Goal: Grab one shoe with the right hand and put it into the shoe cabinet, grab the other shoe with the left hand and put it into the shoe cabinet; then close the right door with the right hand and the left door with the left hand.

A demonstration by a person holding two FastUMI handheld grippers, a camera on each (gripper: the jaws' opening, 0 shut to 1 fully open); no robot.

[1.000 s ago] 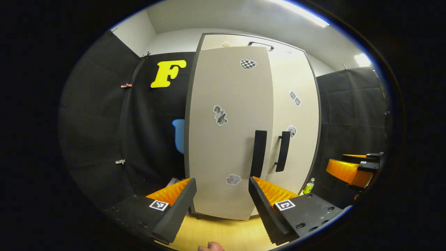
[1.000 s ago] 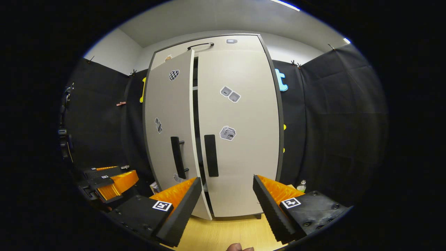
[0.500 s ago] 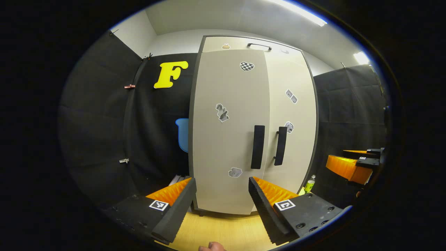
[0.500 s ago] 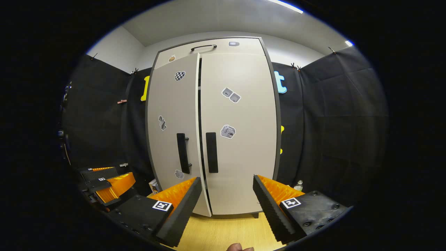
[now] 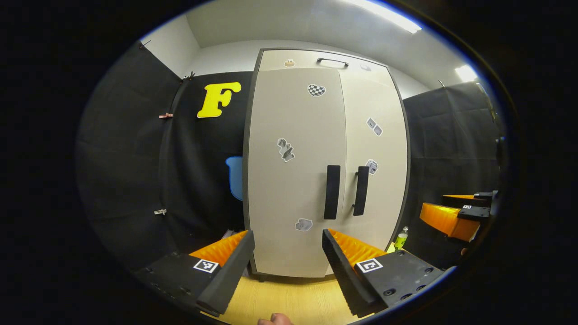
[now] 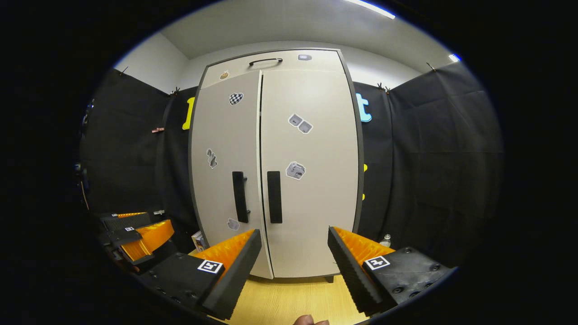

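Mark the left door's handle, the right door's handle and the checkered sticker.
left door handle (image 5: 332,192), left gripper view, middle of the bar
right door handle (image 6: 274,197), right gripper view, middle of the bar
checkered sticker (image 5: 316,90), left gripper view, its centre

Swung from ajar to nearly flush against the right door (image 6: 311,171): the left door (image 6: 223,171), its dark gap narrowed to a sliver.

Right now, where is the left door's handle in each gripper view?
Left gripper view: left door's handle sits just right of centre, above the left gripper.
Right gripper view: it sits left of centre, above the right gripper.
Shared landmark: the checkered heart sticker on that door.
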